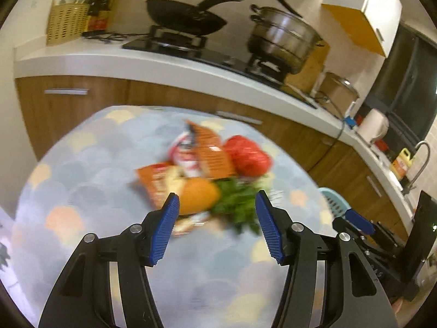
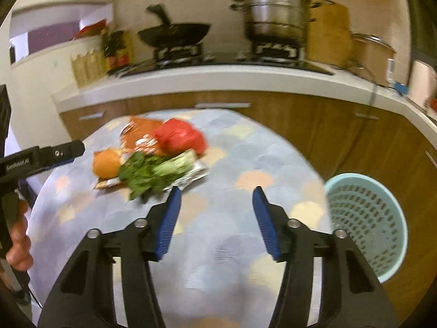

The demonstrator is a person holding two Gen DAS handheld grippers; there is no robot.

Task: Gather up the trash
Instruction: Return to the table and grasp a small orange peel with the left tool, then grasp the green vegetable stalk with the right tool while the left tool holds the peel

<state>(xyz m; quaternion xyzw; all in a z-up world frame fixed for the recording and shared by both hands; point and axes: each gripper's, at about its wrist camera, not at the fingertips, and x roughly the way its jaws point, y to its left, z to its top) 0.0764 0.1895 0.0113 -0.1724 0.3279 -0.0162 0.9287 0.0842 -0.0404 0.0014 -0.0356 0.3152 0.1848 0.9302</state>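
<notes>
Right wrist: right gripper open near blurred, seemingly leafy trash pile

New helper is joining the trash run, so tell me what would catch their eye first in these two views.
The bright pile of trash mid-table: a red bag, an orange, leafy greens and crumpled wrappers. Next, the pale blue basket standing just off the table's right edge. Both the left gripper and the right gripper hover open and empty.
</notes>
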